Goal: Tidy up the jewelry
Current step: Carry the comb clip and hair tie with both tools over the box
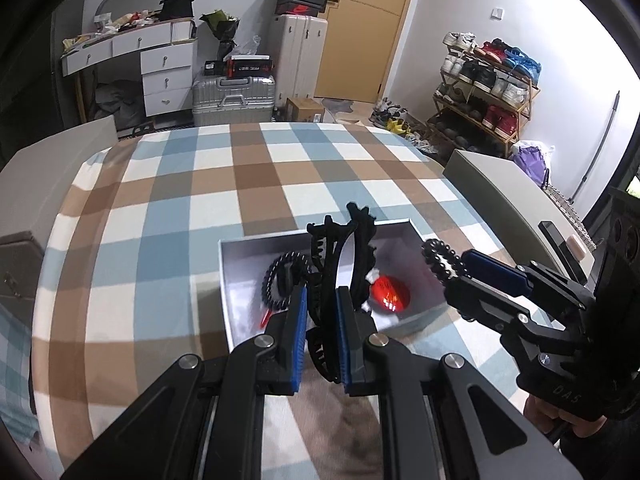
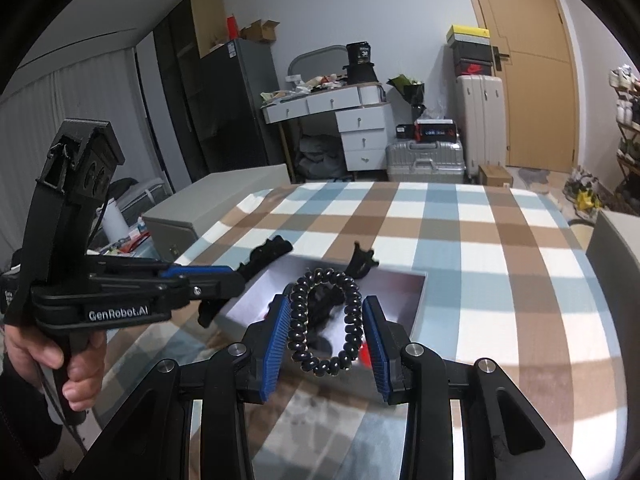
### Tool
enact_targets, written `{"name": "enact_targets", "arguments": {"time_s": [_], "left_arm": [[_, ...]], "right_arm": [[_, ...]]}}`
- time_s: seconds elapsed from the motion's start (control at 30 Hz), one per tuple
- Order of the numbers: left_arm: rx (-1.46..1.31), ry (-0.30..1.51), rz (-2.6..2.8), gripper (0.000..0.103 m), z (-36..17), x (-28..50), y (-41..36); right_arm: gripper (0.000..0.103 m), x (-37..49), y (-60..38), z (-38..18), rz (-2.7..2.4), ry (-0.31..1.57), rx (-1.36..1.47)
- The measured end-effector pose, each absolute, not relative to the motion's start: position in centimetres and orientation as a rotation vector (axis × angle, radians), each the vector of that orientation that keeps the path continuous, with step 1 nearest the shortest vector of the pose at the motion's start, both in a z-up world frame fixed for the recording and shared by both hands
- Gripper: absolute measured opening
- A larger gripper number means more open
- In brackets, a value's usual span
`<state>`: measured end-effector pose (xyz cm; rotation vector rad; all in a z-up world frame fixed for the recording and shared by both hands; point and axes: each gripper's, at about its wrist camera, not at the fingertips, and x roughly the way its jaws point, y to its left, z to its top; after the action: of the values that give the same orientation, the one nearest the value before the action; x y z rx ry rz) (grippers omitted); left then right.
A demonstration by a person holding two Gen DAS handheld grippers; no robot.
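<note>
An open white box (image 1: 240,248) lies on the plaid cloth (image 1: 200,184). Inside it are a black spiral hair tie (image 1: 276,280) and a red object (image 1: 390,296). My left gripper (image 1: 322,294) is shut on a large black claw clip (image 1: 332,248), held over the box's near edge. In the right wrist view that gripper (image 2: 240,276) comes in from the left with the clip (image 2: 268,254). My right gripper (image 2: 326,304) is shut on a second black spiral hair tie (image 2: 326,320), just above the box (image 2: 420,292). In the left wrist view the right gripper (image 1: 456,274) and this tie (image 1: 440,260) hang at the box's right side.
Grey cabinets flank the bed-like surface on the left (image 1: 60,152) and right (image 1: 500,184); a dark phone-like object (image 1: 556,240) lies on the right one. Behind are suitcases (image 1: 234,96), a dresser (image 1: 160,64), a shoe rack (image 1: 484,92) and a door (image 1: 360,28). A hand (image 2: 80,368) grips the left tool.
</note>
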<state>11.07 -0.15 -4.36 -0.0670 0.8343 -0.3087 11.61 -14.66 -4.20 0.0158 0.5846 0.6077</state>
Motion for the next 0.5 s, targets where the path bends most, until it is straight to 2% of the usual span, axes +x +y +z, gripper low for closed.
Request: {"name": "enact_targets", "arguments": {"time_s": [0.5], "left_arm": [[-0.068,0.854,-0.346,0.009,-5.0,13.4,-1.4]], "right_arm": [[0.036,15.1,-14.5,-4.8,0.582,0.616,0.019]]}}
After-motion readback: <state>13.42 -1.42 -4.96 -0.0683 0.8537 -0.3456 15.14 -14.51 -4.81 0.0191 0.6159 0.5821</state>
